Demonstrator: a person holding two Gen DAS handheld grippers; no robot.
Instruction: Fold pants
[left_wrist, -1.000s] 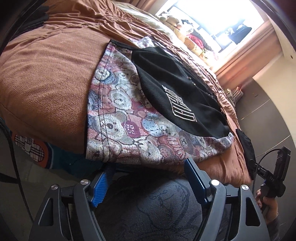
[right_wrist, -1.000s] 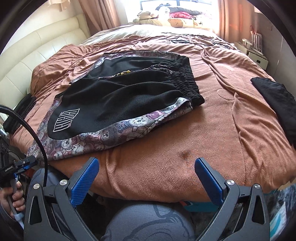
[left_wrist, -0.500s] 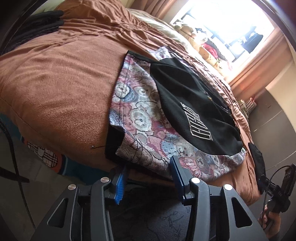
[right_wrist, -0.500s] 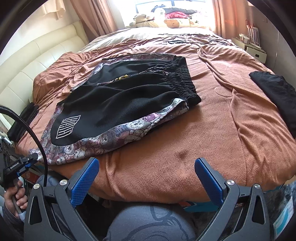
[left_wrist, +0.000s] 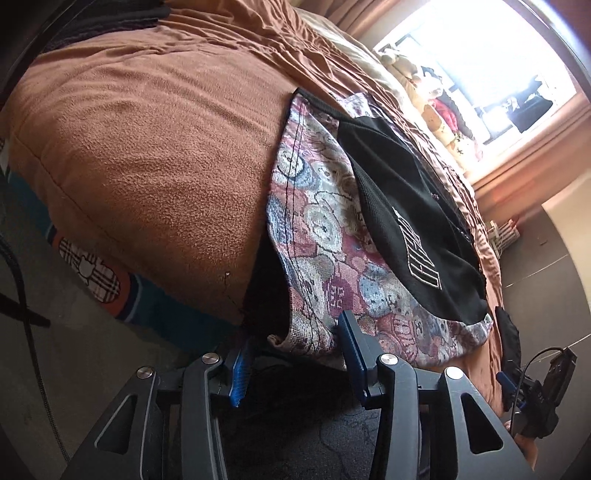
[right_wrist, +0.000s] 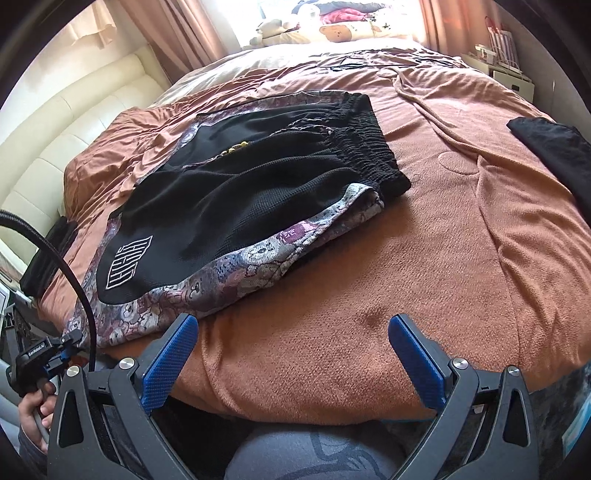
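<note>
Shorts (right_wrist: 236, 206) lie flat on the bed (right_wrist: 461, 258), hem at its near edge. Only the left view shows that hem corner between the half-closed left gripper (left_wrist: 295, 354); contact unclear. Right gripper (right_wrist: 291, 354) gapes wide, empty, just beside the shorts.

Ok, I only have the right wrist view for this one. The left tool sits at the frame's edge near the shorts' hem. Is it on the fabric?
Observer: The left wrist view shows the shorts hanging their bear-print corner over the bed edge, between the left tool's fingers.
Operator: Clamped?
Observer: Not visibly. One finger touches the fabric, and the other stands clear.
</note>
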